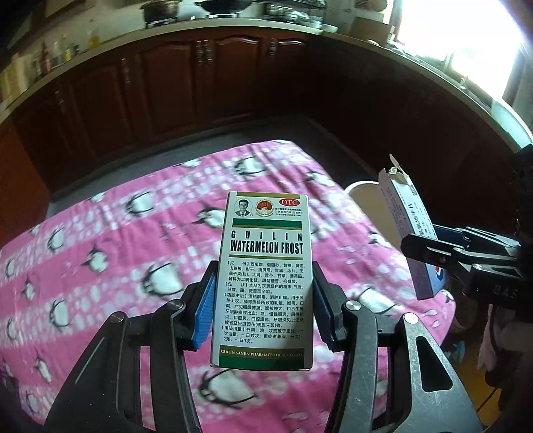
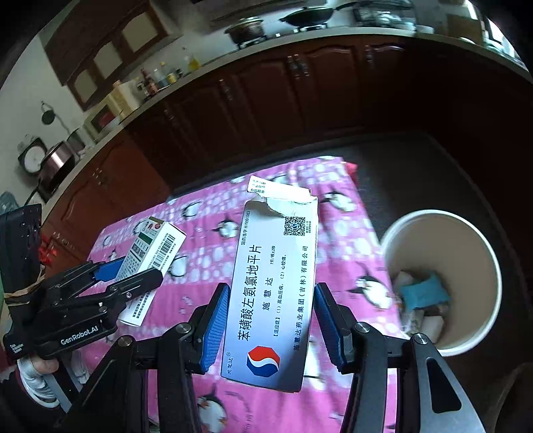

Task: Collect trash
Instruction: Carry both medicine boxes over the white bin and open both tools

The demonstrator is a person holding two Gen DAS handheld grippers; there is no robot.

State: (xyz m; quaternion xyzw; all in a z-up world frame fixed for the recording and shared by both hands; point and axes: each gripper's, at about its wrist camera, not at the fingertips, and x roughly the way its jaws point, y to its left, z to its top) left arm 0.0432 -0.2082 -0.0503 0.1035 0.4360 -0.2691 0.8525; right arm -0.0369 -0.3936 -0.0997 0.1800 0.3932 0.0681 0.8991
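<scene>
My left gripper (image 1: 263, 283) is shut on a white and green "Watermelon Frost" medicine box (image 1: 265, 266), held upright above the pink penguin-print cloth (image 1: 116, 249). My right gripper (image 2: 271, 296) is shut on a grey-blue medicine box (image 2: 273, 293) with a torn-open top flap. In the right wrist view the left gripper (image 2: 133, 269) and its green box (image 2: 153, 253) show at the left. In the left wrist view the right gripper (image 1: 429, 243) and its box (image 1: 406, 226) show at the right. A white paper bucket (image 2: 479, 253) with some trash inside stands right of the table.
Dark wooden kitchen cabinets (image 1: 173, 86) run behind the table, with pots (image 1: 160, 8) and bottles on the counter. The bucket's rim (image 1: 363, 186) shows just past the table's right edge. A hand (image 2: 40, 369) holds the left gripper's handle.
</scene>
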